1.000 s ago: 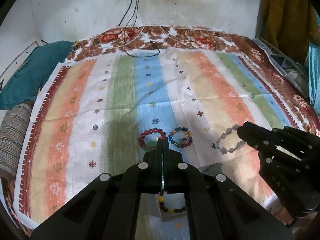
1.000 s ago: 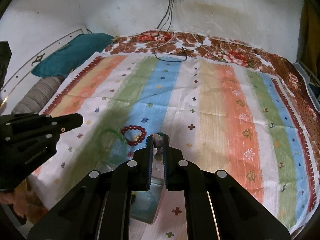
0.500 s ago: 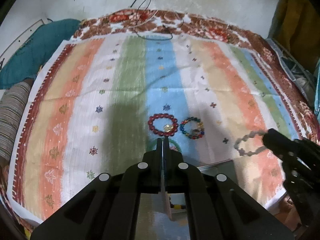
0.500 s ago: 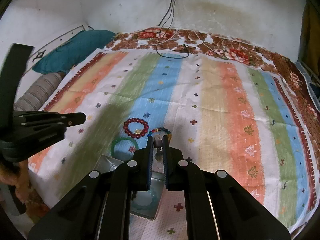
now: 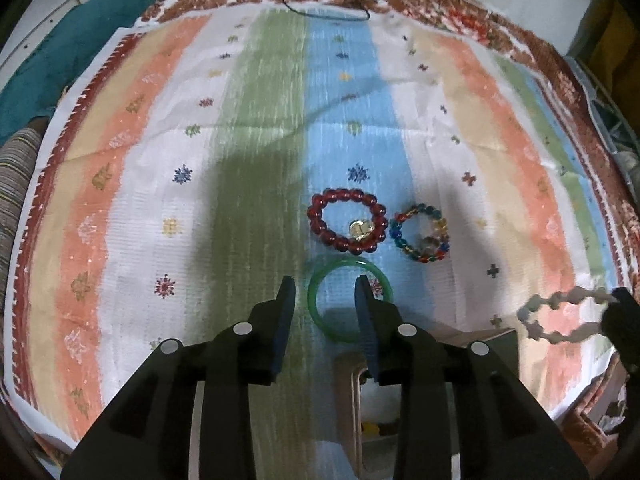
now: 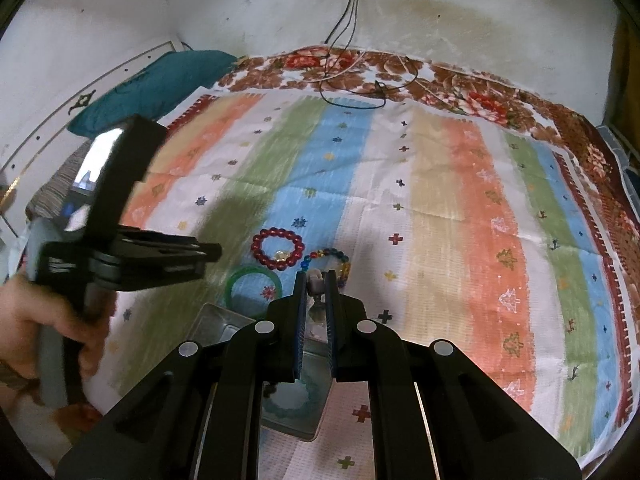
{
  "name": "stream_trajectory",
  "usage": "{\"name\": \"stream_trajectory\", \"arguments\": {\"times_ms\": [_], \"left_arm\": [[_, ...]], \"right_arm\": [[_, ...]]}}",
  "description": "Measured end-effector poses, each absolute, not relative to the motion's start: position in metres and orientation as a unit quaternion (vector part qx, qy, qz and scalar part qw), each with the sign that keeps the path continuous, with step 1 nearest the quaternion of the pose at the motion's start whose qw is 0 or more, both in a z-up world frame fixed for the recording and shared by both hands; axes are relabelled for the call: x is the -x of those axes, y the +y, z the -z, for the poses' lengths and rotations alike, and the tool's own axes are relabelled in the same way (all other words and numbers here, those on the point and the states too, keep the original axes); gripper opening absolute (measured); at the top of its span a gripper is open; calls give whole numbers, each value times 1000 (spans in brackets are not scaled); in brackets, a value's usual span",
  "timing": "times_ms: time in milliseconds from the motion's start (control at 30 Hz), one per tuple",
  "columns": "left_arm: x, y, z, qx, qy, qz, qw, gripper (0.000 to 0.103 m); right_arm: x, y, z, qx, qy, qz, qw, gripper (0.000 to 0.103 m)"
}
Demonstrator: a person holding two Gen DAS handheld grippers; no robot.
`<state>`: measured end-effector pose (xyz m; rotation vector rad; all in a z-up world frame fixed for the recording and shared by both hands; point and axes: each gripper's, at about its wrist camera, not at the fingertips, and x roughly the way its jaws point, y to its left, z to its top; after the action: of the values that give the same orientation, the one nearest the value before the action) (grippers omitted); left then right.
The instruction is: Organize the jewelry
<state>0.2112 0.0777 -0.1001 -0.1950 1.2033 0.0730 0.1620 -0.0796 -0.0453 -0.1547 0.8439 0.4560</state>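
A green bangle lies on the striped cloth just ahead of my open, empty left gripper. A red bead bracelet and a multicoloured bead bracelet lie beyond it. My right gripper is shut on a white bead bracelet, which hangs in the air at the right of the left wrist view. In the right wrist view the bangle, the red bracelet and the multicoloured bracelet lie ahead, with the left gripper at the left.
An open metal box with a teal bracelet inside sits under the right gripper; it also shows in the left wrist view. Cables lie at the far side. A teal pillow lies far left.
My left gripper has opened and moved forward and down toward the green bangle. My right gripper has lifted a little, still holding the white bracelet.
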Motion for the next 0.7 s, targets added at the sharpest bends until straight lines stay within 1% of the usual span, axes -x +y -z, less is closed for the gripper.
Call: {"name": "stream_trajectory", "arguments": {"times_ms": [233,367,700], "left_arm": [[-229,72,126,65,595,-34,800,31],[-239,74,143,75,615,-27,785,31],[-249,77,172,60,648,-24,759,31]], "right_arm": [[-162,-76,45,79,405,-225,883,10],[-162,-76,45,80,406,-225,882,10],[-164,-77,44,78,406,-226,882,8]]}}
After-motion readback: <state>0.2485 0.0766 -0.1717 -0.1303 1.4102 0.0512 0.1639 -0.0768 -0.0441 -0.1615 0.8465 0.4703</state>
